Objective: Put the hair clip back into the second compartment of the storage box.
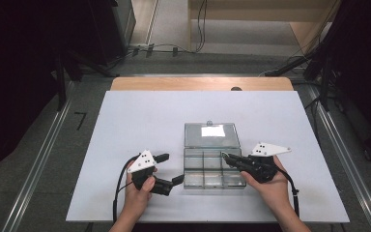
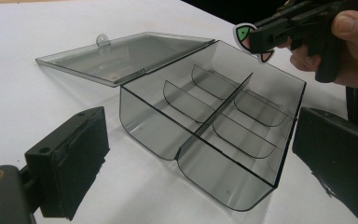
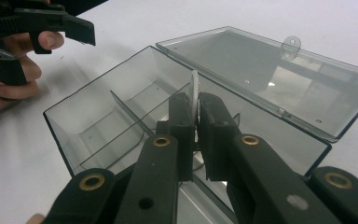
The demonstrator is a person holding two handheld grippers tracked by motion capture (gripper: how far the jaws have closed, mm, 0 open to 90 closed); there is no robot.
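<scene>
1. A smoky clear compartment box sits near the middle of the white surface, its lid thrown back flat on the far side. Dividers split the tray into small cells, all of which look empty.

2. The right tongs are closed narrow on a small flat white piece, edge-on between the pads. In the left gripper view it shows as a sticker-like tag with a green shape and a pink corner.

3. The key relation: the held piece hangs just above the box's right-hand end, over the cells nearest the right hand. The box's long axis runs left to right across the surface, so the drop lies almost straight down from the right tongs, and the right hand is plainly the nearer one.

4. The left tongs stand wide and empty, just off the box's left end and apart from it, with the box seen between their pads in their own view.

5. Hard to make out: what the piece pictures, since it is partly covered by the pads, and exactly which cell lies under it.
</scene>
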